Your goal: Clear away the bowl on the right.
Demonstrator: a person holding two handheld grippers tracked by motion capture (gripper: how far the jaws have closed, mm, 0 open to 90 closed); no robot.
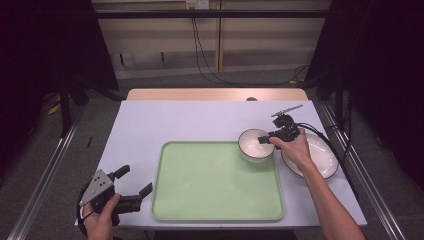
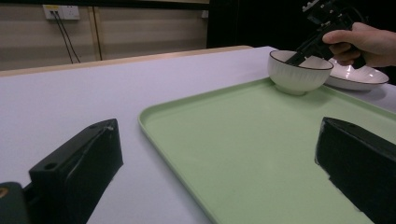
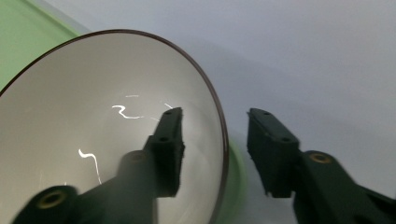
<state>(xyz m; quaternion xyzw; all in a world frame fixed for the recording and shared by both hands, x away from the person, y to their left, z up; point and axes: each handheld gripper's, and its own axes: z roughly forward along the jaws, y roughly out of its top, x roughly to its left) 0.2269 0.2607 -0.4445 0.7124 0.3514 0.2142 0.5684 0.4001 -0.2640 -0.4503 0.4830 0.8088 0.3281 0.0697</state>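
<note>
A white bowl (image 1: 255,145) with a dark rim stands at the far right corner of a pale green tray (image 1: 215,185). My right gripper (image 1: 265,140) is open and straddles the bowl's near-right rim. One jaw is inside the bowl (image 3: 93,116) and the other outside, with a gap on both sides of the rim. My left gripper (image 1: 136,179) stands open and holds nothing, just off the tray's near left corner. The left gripper view looks across the tray (image 2: 261,116) to the bowl (image 2: 299,72) and the right gripper (image 2: 303,53).
A white plate (image 1: 320,155) lies on the white table (image 1: 150,120) just right of the bowl, under the person's right hand; it also appears as the plate (image 2: 359,77) behind the bowl. The right gripper's cable (image 1: 335,150) runs over the plate toward the table's right edge.
</note>
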